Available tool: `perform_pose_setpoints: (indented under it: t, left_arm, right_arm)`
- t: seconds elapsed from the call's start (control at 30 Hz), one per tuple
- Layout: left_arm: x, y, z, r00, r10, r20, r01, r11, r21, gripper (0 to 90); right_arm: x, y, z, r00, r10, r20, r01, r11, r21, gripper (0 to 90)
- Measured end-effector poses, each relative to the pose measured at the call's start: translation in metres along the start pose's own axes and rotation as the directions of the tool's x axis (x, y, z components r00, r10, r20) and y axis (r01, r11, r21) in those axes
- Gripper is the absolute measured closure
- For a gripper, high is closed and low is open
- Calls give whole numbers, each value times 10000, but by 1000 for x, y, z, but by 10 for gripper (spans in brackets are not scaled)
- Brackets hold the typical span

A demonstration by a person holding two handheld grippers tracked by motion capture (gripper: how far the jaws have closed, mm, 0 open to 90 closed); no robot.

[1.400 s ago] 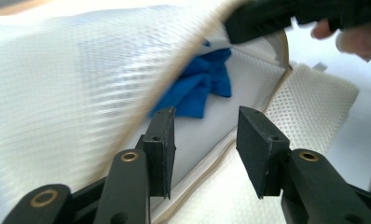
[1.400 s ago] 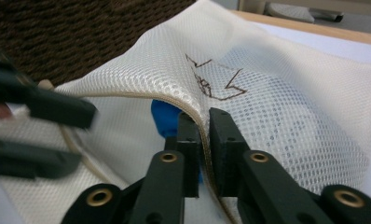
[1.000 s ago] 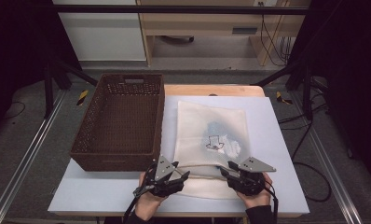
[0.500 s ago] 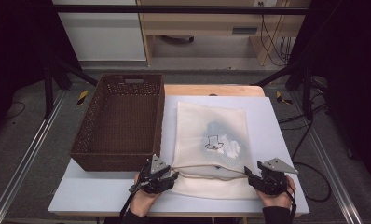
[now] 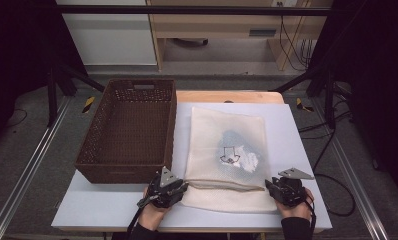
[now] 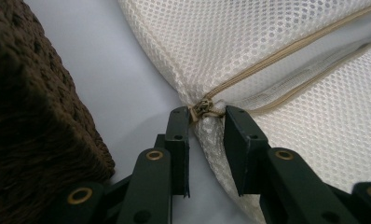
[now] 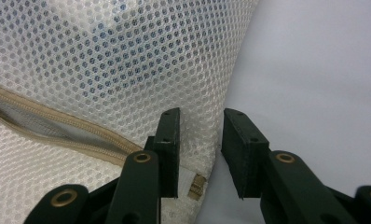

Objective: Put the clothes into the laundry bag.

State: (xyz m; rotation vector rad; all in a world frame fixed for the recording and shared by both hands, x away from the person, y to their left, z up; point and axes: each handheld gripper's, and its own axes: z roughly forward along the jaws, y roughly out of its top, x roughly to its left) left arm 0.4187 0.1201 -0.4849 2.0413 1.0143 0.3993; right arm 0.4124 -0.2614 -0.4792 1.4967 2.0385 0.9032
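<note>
Mesh laundry bag (image 5: 227,150) flat on white table (image 5: 297,125), right of wicker basket (image 5: 127,130); zip runs along near end. L gripper (image 5: 179,186) at near-left corner, jaws just closing, zip pull (image 6: 201,108) and mesh between them, small gap left. R gripper (image 5: 270,186) at near-right corner, jaws closing too, straddling bag edge, not pinched.

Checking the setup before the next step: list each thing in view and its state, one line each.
Mesh bag: flat on the table, clothing inside.
Zipper: open, its pull at the bag's left corner.
Basket: upright, empty.
Left gripper: closing, jaws around the zipper pull's corner, gap left.
Right gripper: closing, jaws astride the bag's right edge, not pressing.
</note>
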Motion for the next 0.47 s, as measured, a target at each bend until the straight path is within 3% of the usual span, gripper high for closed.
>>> perform_pose_setpoints:
  t: [0.07,0.2,0.37,0.47]
  left_arm:
    - [0,2,-4,10000,40,-49,-41,9998,-202,665]
    - [-3,12,-16,9997,214,122,-204,9972,-721,514]
    - [-6,25,-29,9969,657,439,-597,9902,-1264,405]
    - [-6,31,-39,9937,859,717,-730,9834,-1659,382]
  right_arm:
    - [1,0,-2,10000,-39,-42,39,10000,-50,659]
    - [0,5,-11,10000,-67,-51,62,9966,-822,586]
    - [3,14,-22,9990,-396,-186,348,9772,-2094,462]
    - [5,16,-25,9986,-435,-302,352,9715,-2346,437]
